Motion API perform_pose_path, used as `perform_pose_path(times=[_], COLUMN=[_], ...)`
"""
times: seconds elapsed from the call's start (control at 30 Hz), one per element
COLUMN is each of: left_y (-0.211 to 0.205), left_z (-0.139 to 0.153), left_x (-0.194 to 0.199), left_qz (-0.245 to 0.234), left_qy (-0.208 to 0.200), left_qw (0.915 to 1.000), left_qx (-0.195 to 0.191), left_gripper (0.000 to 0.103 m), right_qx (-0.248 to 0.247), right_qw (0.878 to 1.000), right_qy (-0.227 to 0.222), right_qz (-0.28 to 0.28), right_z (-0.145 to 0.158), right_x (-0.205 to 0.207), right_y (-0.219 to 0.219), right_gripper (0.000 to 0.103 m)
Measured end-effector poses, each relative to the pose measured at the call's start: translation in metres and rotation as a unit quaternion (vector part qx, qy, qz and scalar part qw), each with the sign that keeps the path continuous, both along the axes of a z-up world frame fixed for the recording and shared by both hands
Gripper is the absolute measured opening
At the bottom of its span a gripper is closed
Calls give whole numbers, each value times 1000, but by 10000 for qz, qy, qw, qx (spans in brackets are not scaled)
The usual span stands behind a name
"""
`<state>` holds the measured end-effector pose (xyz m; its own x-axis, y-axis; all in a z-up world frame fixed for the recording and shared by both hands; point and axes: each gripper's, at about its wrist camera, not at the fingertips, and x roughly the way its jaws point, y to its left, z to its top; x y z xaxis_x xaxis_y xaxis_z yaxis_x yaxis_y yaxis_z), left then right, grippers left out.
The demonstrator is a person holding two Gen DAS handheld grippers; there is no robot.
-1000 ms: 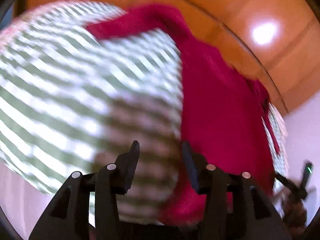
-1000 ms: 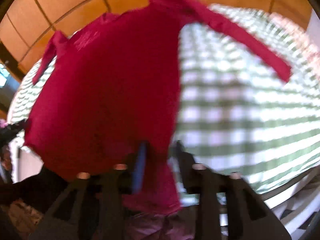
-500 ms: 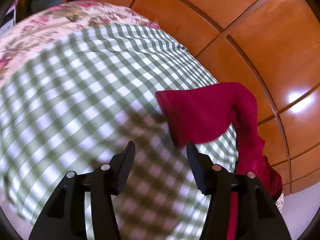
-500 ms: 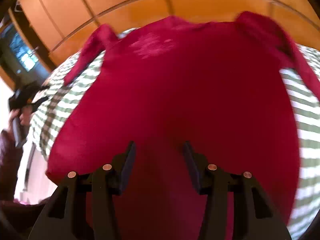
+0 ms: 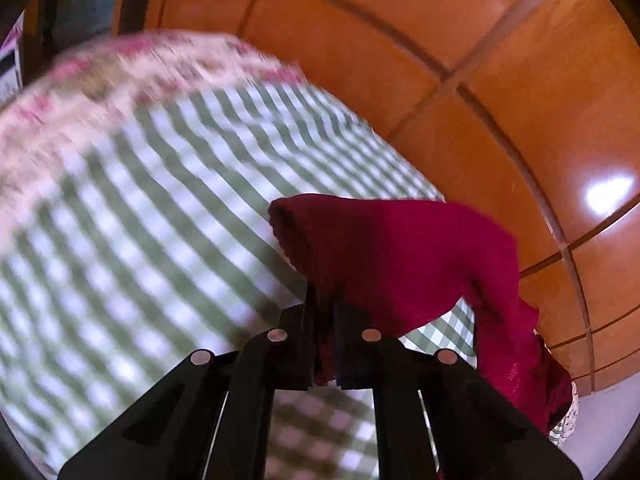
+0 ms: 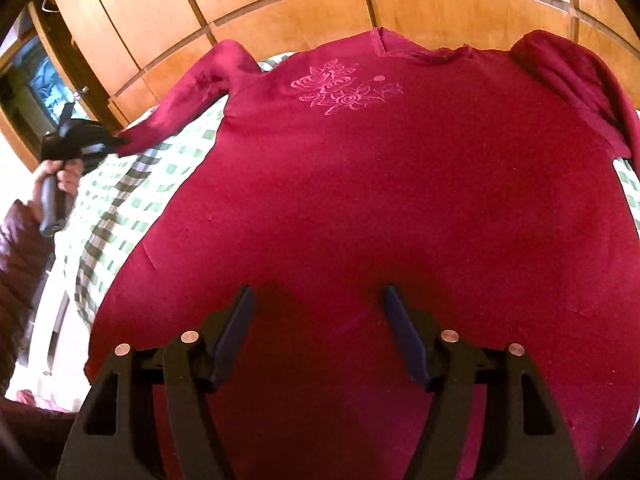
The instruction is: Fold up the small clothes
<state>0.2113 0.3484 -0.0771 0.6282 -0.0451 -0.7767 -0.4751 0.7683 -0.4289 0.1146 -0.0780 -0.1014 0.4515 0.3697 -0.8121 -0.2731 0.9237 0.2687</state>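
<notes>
Left wrist view: the left gripper (image 5: pixel 325 316) has its jaws pressed together on the cuff of the red top's (image 6: pixel 380 208) left sleeve (image 5: pixel 400 256), held up off the green checked bedspread (image 5: pixel 168 240) near its far edge by the wooden panelling (image 5: pixel 460 40). In the right wrist view that gripper (image 6: pixel 94 142) shows at the bed's left side, held by a hand (image 6: pixel 60 176). The top lies spread face up across the bedspread, rose embroidery (image 6: pixel 344 88) near the collar, right sleeve (image 6: pixel 576 80) bunched at the far right corner. The right gripper (image 6: pixel 320 334) hovers over the hem, jaws spreading, nothing between them. Judging by this, folding has barely begun: no fold is laid yet. No writing or brand is readable.
</notes>
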Motion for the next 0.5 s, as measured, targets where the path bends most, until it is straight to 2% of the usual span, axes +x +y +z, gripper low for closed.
perform_pose_path(times=[0.1,0.2,0.33,0.5], left_y=[31,57,77,75], left_z=[26,40,45,45], left_x=[-16,-27,-10,22], left_qz=[172,332,438,518], left_qy=[139,378,760,954], left_qw=[9996,9980,9954,9913], left_qx=[197,387,394,742], left_gripper=[5,5,5,6], right_qx=[54,54,11,-169], right_qw=[10000,10000,10000,9998], right_qy=[-47,-71,-72,-95], right_qz=[-1,-11,-27,-74], right_z=[-1,-2,-1,-1], right_x=[-1,-1,-1,0], right_y=[0,1,2,6], right_gripper=[72,74,75,75])
